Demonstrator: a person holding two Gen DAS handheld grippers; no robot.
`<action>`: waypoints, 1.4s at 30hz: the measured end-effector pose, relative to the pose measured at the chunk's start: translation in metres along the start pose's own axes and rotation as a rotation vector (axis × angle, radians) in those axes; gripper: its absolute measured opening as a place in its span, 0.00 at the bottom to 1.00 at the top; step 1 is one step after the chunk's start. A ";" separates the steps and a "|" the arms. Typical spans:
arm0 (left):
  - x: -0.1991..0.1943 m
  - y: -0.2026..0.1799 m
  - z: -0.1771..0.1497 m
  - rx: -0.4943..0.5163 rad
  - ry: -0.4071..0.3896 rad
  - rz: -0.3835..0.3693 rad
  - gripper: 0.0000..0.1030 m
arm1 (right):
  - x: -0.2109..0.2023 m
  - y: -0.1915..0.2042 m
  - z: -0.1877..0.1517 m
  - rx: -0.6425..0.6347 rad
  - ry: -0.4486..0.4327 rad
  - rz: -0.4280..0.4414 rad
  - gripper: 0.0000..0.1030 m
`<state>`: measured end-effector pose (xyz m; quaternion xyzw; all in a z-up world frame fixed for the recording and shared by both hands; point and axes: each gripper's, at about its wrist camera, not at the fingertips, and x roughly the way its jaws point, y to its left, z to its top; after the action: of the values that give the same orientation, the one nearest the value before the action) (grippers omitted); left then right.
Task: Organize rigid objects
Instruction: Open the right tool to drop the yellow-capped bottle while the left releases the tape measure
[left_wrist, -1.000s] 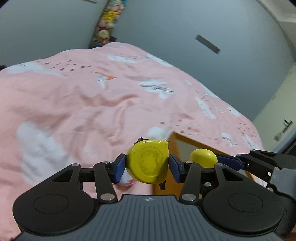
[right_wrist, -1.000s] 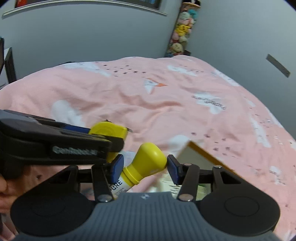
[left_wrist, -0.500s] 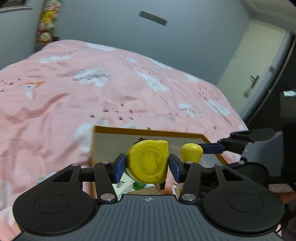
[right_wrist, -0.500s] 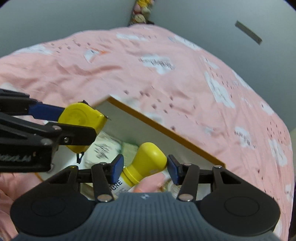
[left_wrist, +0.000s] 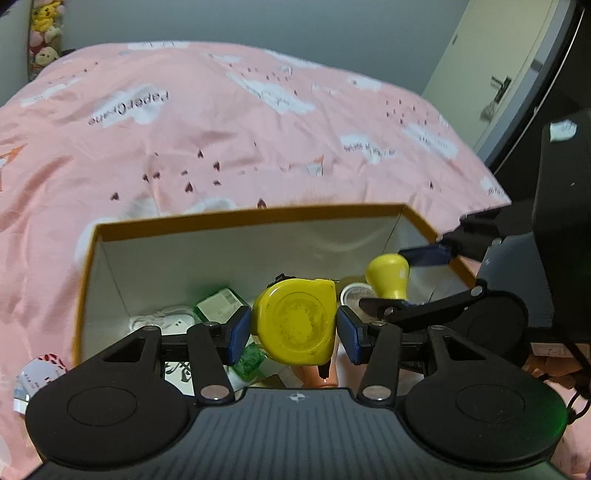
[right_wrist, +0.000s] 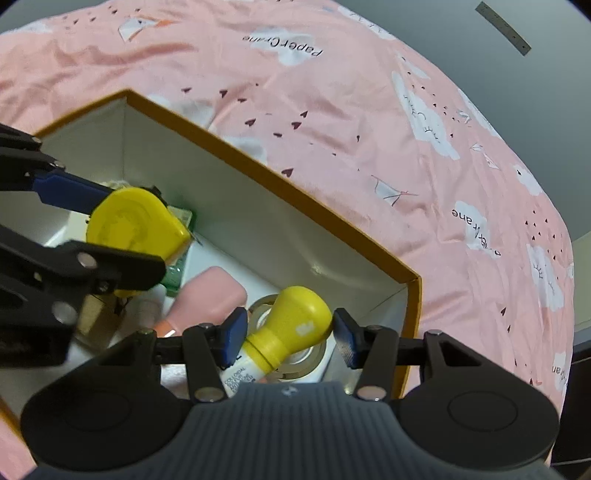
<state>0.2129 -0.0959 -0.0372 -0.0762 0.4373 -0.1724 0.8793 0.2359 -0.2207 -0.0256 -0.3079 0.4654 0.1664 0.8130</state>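
Observation:
My left gripper (left_wrist: 294, 334) is shut on a yellow tape measure (left_wrist: 295, 325), its blue pads pressing both sides. My right gripper (right_wrist: 288, 340) is shut on a white bottle with a yellow bulb cap (right_wrist: 295, 321). Both hang over an open box with an orange rim (left_wrist: 243, 218) and white inside, which lies on a pink bedspread (left_wrist: 221, 122). In the right wrist view the tape measure (right_wrist: 133, 225) hovers over the box's left part. In the left wrist view the bottle's cap (left_wrist: 388, 275) sits by the right wall.
Inside the box lie a green-and-white carton (left_wrist: 218, 306), a white cable (left_wrist: 162, 321), a pink item (right_wrist: 210, 299) and a round roll (right_wrist: 306, 354). A wrapped sweet (left_wrist: 37, 373) lies outside the box's left wall. Plush toys (left_wrist: 44, 33) hang far left; a door (left_wrist: 498, 74) stands far right.
Both grippers have swung from over the bedspread to above the open box and tilted further down. The box's inside now fills both views. Both grips are unchanged.

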 end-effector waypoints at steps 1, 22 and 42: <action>0.001 0.000 0.001 -0.005 0.007 -0.005 0.56 | 0.002 0.000 0.000 -0.012 0.004 -0.006 0.49; 0.024 -0.001 0.023 -0.022 0.121 0.041 0.56 | 0.005 0.008 -0.002 -0.099 0.002 -0.041 0.59; 0.029 -0.002 0.020 -0.025 0.176 0.051 0.64 | -0.008 0.015 -0.011 -0.108 -0.007 -0.047 0.68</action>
<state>0.2446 -0.1085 -0.0459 -0.0605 0.5166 -0.1506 0.8407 0.2163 -0.2162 -0.0276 -0.3618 0.4453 0.1733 0.8005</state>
